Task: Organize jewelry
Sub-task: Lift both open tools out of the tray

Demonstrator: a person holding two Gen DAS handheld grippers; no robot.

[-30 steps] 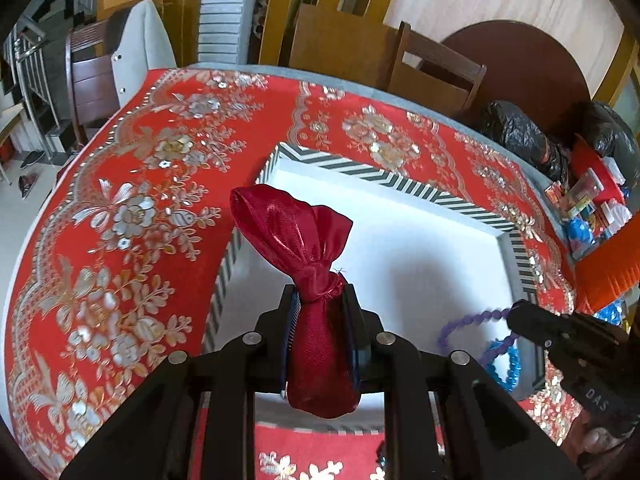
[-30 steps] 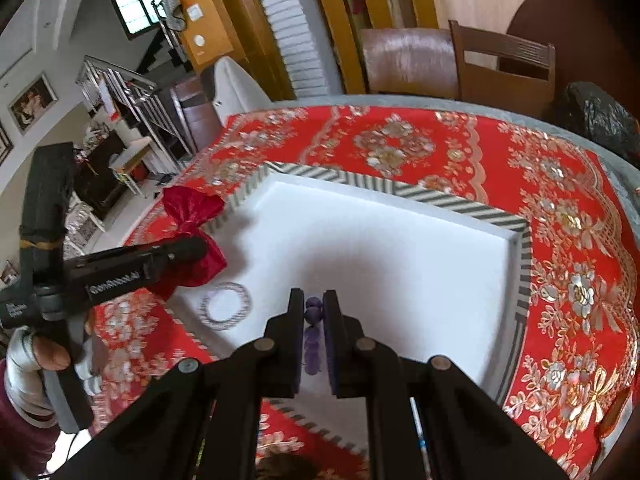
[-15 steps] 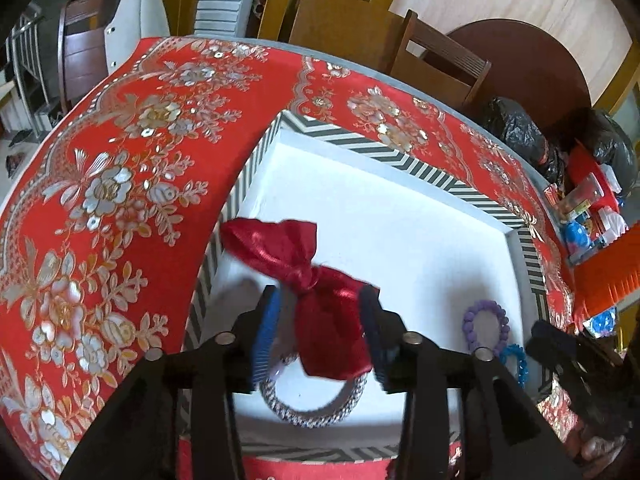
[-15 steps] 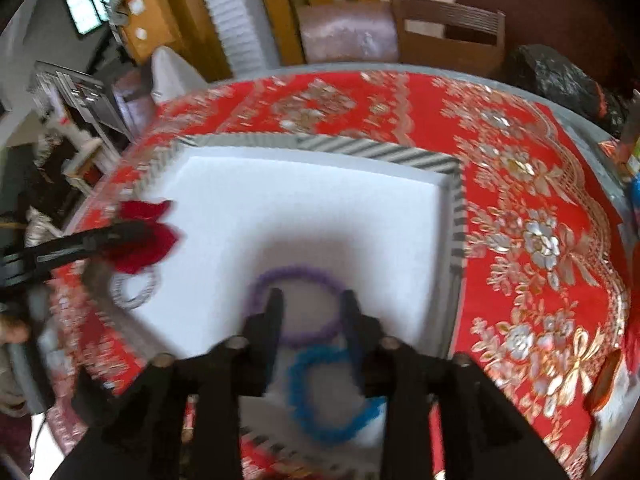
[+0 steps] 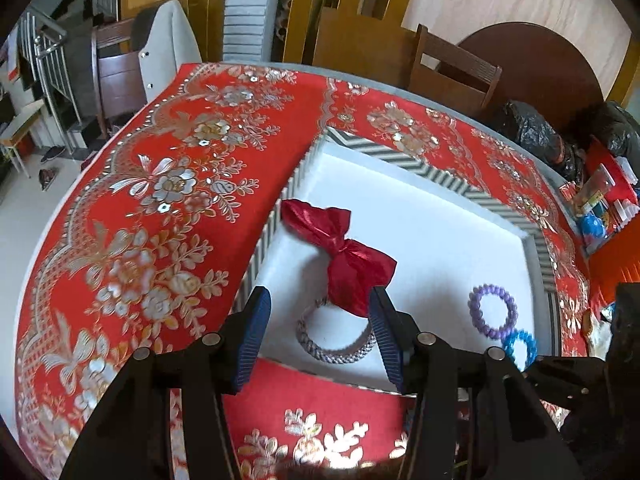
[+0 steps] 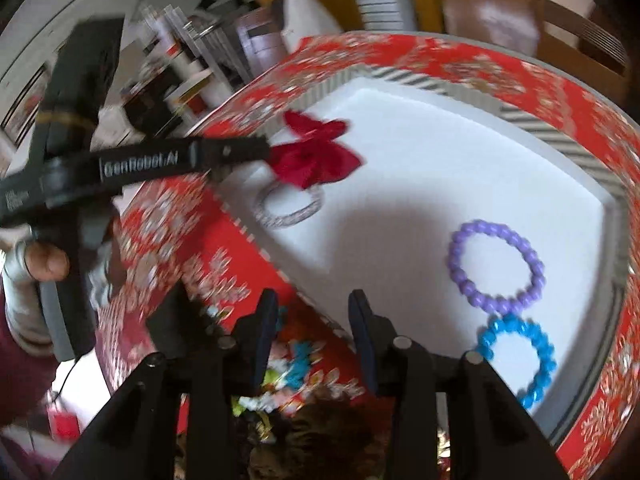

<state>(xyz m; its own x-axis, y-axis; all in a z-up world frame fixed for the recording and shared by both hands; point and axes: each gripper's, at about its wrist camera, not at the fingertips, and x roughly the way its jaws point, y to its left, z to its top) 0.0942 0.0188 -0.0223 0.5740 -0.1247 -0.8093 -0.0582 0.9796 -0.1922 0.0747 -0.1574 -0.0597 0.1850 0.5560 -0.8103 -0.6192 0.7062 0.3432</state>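
a: where does the red pouch (image 5: 346,256) sit?

b: it lies on its side in the near-left corner of the white tray (image 5: 440,232), its tied neck in the middle, its lower end overlapping the top of the silver bracelet (image 5: 338,340). the left gripper (image 5: 320,332) is spread wide with nothing between its blue pads; the right pad sits just beside the pouch's bottom edge (whether it touches, the view cannot settle).

a: and the other side?

b: the right gripper (image 6: 312,340) is parted wide too, empty, over the tray's near edge and the red floral tablecloth (image 5: 160,208). its view is blurred. the purple bead bracelet (image 6: 496,266) and the blue bead bracelet (image 6: 518,360) lie flat in the near-right part of the tray, touching each other, well apart from the pouch.

a: what crowds the scene?

b: from the right wrist view the left gripper's arm crosses in front of the tray's left corner and hides part of the pouch. beyond the table stand wooden chairs (image 5: 452,68), black bags (image 5: 532,132) at the far right edge, and a clutter of small packets (image 5: 600,208) beside them.
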